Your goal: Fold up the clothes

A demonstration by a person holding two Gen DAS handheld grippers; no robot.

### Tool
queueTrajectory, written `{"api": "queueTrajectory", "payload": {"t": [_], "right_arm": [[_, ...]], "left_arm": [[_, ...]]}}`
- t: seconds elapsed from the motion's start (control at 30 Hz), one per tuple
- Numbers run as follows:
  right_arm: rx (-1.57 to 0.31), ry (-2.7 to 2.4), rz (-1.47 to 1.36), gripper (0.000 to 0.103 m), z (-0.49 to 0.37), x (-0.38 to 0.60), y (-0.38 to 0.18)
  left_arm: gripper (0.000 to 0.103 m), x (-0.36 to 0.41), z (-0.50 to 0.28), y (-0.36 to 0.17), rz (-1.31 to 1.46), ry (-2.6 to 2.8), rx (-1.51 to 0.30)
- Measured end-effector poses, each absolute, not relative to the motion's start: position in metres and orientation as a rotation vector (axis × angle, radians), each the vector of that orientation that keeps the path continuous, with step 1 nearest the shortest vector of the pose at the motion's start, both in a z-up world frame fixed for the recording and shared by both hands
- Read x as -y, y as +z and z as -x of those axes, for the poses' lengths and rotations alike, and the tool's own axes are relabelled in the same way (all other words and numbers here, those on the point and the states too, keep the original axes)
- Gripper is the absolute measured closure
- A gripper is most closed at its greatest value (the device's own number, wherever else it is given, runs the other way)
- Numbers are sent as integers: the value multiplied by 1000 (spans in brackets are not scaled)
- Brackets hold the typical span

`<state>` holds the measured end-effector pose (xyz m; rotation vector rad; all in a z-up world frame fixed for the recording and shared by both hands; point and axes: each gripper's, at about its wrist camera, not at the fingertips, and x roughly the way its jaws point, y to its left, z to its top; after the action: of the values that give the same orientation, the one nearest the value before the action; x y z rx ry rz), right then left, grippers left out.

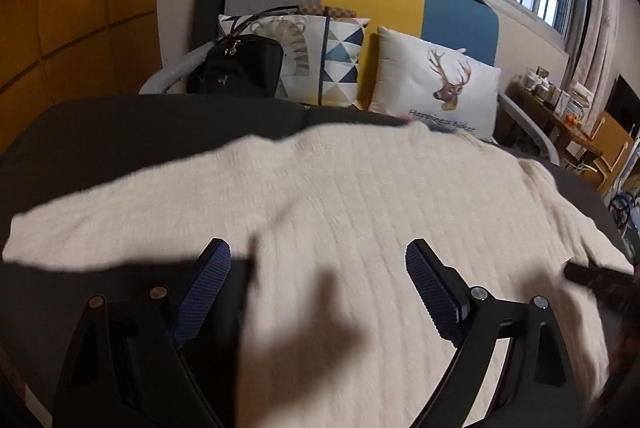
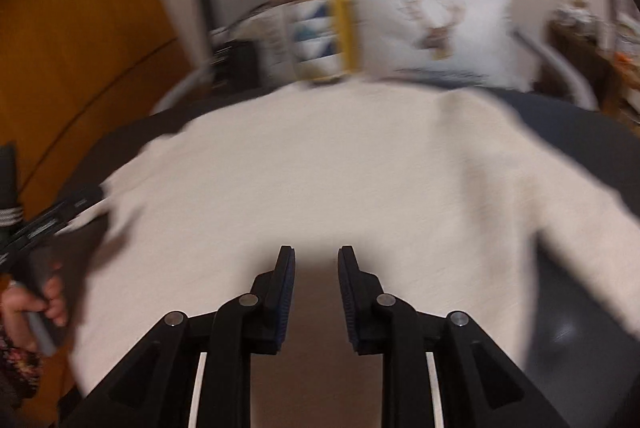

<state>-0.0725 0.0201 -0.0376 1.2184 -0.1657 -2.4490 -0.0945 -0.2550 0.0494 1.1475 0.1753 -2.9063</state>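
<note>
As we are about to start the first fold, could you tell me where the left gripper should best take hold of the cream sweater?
Probably the left sleeve of the cream sweater: it lies flat and stretched sideways, its near edge free on the dark surface. The open left gripper could slide in low from that near edge.

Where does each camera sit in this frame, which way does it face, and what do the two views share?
Left wrist: on the left claw, jaws wide open, low over the cream sweater, facing the sofa back and deer cushion; the other claw's tip shows at right.
Right wrist: on the right claw, jaws narrowly apart, above the sweater, same heading, motion-blurred; the person's hand gripping the left claw shows at left.
Shared: sweater, deer cushion, sofa back.
</note>
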Motion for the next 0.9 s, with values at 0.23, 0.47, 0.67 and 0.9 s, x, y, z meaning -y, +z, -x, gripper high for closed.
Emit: {"api": "queueTrajectory", "payload": {"t": [0.23, 0.47, 0.67, 0.9], "right_arm": [[97, -2304, -1250, 79, 37, 57, -70], [-75, -2376, -1196, 79, 20, 43, -75], [47, -2461, -1212, 82, 12, -10, -77], [168, -2552, -1223, 82, -8, -71, -79]], "left_arm": [[11, 221, 82, 8, -1266, -2849, -78], [9, 219, 82, -12, -1334, -2813, -14], [6, 219, 81, -14, -1329, -2823, -17], [6, 222, 81, -14, -1327, -2827, -12]]}}
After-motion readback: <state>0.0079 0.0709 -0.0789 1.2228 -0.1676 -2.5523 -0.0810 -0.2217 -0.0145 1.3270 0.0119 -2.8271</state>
